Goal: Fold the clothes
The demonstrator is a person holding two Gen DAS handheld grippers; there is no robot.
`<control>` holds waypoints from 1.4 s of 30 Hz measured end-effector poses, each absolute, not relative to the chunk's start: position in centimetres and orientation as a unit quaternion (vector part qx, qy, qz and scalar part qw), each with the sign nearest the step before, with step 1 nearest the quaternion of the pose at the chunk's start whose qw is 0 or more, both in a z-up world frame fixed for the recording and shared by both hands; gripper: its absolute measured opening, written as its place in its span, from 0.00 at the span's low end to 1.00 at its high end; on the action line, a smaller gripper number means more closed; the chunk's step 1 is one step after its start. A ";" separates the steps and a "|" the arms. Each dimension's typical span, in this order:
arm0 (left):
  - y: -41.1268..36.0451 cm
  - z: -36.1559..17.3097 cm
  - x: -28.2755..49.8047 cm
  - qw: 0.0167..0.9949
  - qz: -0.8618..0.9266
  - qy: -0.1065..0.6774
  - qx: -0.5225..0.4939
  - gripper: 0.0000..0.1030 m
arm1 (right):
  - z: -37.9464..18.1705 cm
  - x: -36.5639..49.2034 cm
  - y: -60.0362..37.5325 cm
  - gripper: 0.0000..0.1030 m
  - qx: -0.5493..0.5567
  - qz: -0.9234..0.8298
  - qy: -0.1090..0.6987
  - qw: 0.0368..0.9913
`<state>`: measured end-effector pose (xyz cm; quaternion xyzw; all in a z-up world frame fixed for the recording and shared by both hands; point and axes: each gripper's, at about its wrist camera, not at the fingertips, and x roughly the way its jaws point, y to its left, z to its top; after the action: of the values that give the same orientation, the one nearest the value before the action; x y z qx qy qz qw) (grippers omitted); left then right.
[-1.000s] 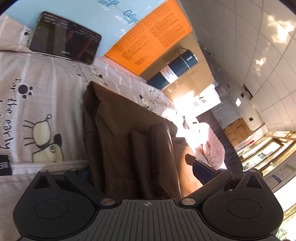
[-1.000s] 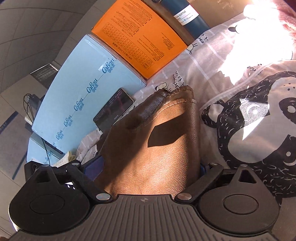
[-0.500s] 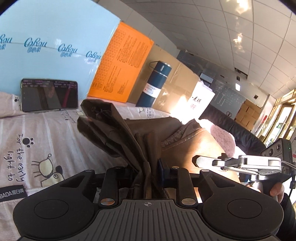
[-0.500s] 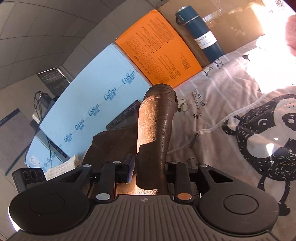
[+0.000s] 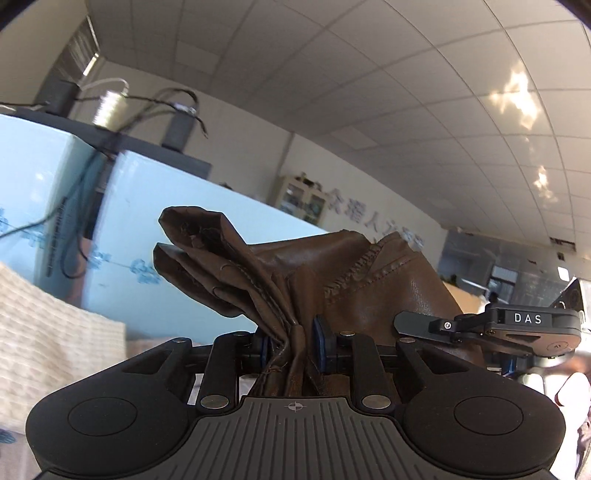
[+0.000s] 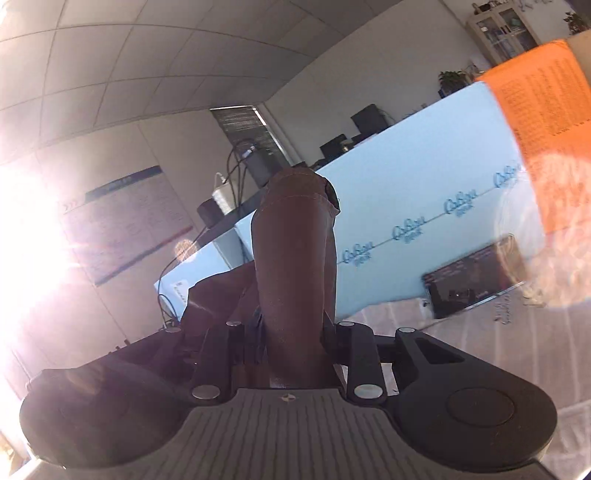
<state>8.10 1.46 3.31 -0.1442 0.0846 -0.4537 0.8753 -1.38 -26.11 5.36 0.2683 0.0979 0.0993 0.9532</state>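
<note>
— What's the left gripper [image 5: 291,341] got?

— Its jaws are pinched tight on a bunched edge of the brown leather garment [image 5: 369,280]. Several layers are gathered between the blue pads [image 5: 318,341], and a loose flap sticks out up and to the left, free of the grip.

— And the other one?

— The right gripper [image 6: 293,349] is clamped on another part of the same piece, a rolled tube of it that stands up past the jaws, maybe a sleeve. In the left camera you can see that gripper off to the right, just beside the leather. The garment hangs in the air between the two, clear of the printed sheet [image 6: 461,325] below.

— What worries you?

— I'd say the stuff is stiff and slick. A thick bunch held at one narrow spot could slide out under its own weight, above all on the left, where the layers are uneven. And if the two hands draw apart unevenly, it may come down twisted rather than flat. The sun glare in the right camera hides much of that side.

— Any boxes or bins to mind?

— A glass-fronted cabinet [image 6: 506,31] stands against the far wall; what's in it I can't make out. A dark phone [image 6: 474,282] leans against the light blue board [image 6: 424,184], near where the leather might land.
</note>
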 end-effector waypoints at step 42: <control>9.3 -2.3 17.6 0.976 -0.072 0.142 -0.148 0.46 | -2.3 16.5 -7.3 0.43 -0.028 -0.037 0.207 0.977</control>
<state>17.62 9.26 -2.30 -0.1475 0.1421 -0.0720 0.9761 16.51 -7.27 -2.26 -0.0281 0.2065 -0.0366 0.9774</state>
